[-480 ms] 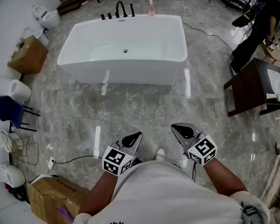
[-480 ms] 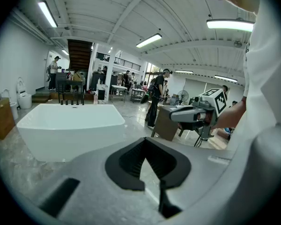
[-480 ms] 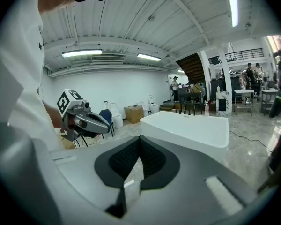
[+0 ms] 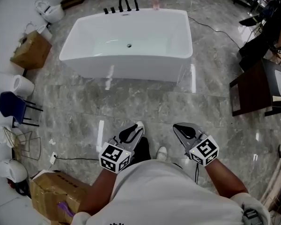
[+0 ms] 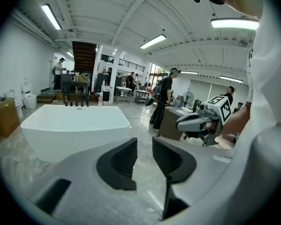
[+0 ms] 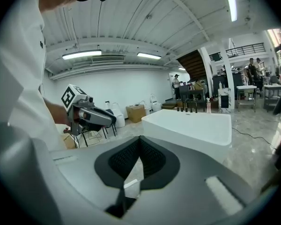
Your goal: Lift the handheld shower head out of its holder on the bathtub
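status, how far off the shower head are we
Left tool open, empty; right tool shut, empty. Bathtub across the floor ahead, untouched. Black fittings on far rim; shower head too small to single out.

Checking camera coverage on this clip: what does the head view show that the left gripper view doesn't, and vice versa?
Only the head view: a blue chair and a cardboard box near the person's left arm. Only the left gripper view: ceiling lights and a dark staircase. Both: the white bathtub, the open left claw, the right claw.
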Available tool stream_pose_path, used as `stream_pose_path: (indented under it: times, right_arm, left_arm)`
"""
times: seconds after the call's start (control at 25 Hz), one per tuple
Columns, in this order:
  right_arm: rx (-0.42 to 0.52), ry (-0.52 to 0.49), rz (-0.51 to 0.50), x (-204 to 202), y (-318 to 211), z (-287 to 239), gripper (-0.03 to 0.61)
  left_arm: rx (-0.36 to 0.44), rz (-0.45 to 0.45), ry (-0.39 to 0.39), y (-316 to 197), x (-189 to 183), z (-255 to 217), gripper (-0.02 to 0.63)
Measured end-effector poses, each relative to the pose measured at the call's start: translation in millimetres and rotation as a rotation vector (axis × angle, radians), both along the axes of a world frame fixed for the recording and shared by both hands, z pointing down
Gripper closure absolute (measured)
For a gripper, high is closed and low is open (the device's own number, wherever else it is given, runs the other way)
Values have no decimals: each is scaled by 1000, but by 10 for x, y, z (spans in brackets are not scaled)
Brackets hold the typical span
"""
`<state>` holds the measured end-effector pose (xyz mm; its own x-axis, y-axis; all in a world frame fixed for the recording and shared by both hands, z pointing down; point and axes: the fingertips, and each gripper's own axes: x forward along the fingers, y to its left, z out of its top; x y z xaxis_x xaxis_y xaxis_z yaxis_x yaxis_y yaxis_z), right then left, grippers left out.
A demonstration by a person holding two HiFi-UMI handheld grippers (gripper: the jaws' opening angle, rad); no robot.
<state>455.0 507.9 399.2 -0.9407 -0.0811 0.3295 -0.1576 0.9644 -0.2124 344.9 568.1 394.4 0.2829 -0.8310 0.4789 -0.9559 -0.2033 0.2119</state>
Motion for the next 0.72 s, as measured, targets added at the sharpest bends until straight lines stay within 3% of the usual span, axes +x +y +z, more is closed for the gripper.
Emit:
stream_pose_path:
  times: [0.16, 0.4, 0.52, 0.72]
  right_arm:
    - [7, 19, -3, -251, -138, 6, 566]
    - [29, 41, 32, -644, -534, -57, 564]
    - [26, 62, 35, -909, -725, -66, 523]
    - [44, 91, 24, -1517, -1024, -82, 531]
  left_arm:
    - [35, -9, 11, -349, -428, -15, 413]
    - [107, -27, 25, -1090, -1193, -153, 358]
    - [125, -31, 25, -1403, -1535, -215, 304]
    - [141, -34, 14, -1762, -2164, -256, 290]
